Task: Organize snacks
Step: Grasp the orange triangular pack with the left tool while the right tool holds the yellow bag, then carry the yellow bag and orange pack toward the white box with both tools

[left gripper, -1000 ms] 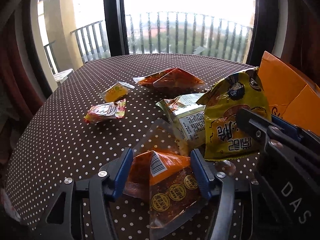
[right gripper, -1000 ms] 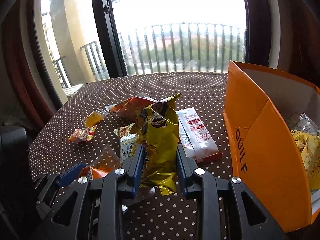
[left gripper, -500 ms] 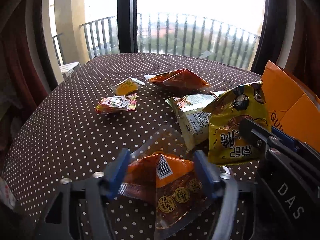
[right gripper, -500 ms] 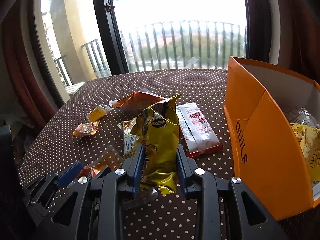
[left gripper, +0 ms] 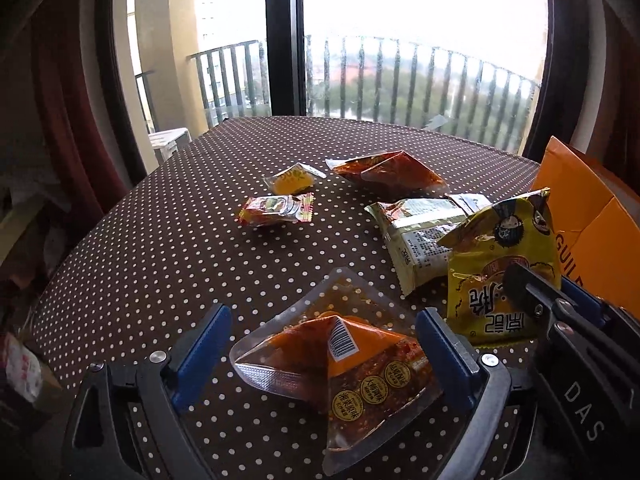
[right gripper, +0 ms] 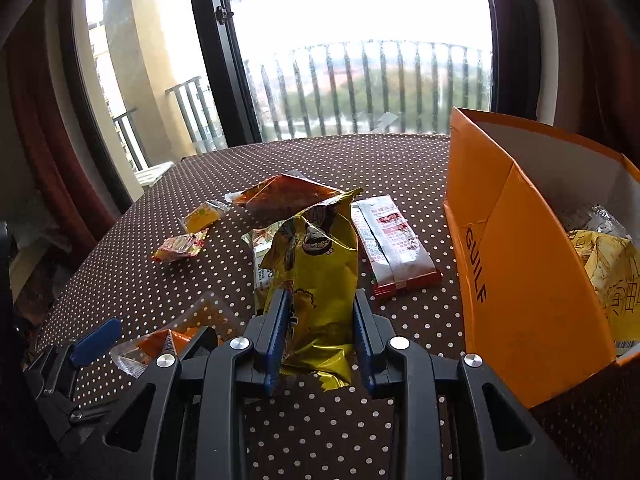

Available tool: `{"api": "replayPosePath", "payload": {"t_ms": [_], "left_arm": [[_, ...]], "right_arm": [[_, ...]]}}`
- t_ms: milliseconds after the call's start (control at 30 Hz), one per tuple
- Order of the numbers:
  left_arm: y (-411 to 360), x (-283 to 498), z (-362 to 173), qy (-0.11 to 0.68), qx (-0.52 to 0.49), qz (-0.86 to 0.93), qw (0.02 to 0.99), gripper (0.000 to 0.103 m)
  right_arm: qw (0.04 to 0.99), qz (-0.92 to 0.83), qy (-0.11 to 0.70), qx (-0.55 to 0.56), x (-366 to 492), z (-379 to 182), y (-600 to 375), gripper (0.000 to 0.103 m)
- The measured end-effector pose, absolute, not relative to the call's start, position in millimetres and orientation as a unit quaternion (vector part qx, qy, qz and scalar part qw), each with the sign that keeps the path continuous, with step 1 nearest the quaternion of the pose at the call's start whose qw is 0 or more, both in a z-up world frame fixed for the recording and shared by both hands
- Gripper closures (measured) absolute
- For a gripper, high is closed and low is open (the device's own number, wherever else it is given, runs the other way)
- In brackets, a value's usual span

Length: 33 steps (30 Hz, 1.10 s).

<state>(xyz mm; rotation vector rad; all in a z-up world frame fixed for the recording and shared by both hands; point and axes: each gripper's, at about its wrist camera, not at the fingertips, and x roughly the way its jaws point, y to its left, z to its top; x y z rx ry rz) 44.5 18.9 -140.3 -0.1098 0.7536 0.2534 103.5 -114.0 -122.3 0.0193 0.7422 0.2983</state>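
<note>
Upright, yellow snack bag (right gripper: 320,276) sits pinched between right tongs (right gripper: 320,344).

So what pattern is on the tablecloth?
Brown with small white polka dots; the tablecloth shows best in the left wrist view.

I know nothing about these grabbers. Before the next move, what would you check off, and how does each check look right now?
1. Right gripper holds the yellow snack bag firmly: ok, jaws shut on it.
2. Orange box open, with room: ok.
3. Path from bag to box clear: ok.
4. Left gripper grips the triangular orange packet: not ok, jaws open around it.
5. The grippers will not collide: cannot tell.
</note>
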Motion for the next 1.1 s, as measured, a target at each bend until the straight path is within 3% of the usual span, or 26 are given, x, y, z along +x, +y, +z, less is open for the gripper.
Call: {"api": "replayPosePath", "payload": {"t_ms": [467, 633, 700, 867, 1100], "left_arm": [[34, 47, -168, 0.415, -0.141, 0.093, 0.894, 0.002], [21, 55, -169, 0.41, -0.113, 0.085, 0.901, 0.005], [21, 57, -169, 0.404, -0.115, 0.094, 0.903, 0.011], [28, 62, -164, 0.39, -0.129, 0.101, 0.906, 0.037], [16, 61, -149, 0.389, -0.081, 0.097, 0.913, 0.05]], "right_arm": [[0.921, 0.15, 0.36, 0.003, 95, -126, -111, 0.07], [0.921, 0.148, 0.362, 0.0, 97, -127, -111, 0.069], [0.921, 0.147, 0.362, -0.003, 98, -128, -109, 0.069], [0.92, 0.147, 0.363, 0.0, 102, -128, -109, 0.069], [0.917, 0.155, 0.368, 0.0, 103, -126, -105, 0.069]]}}
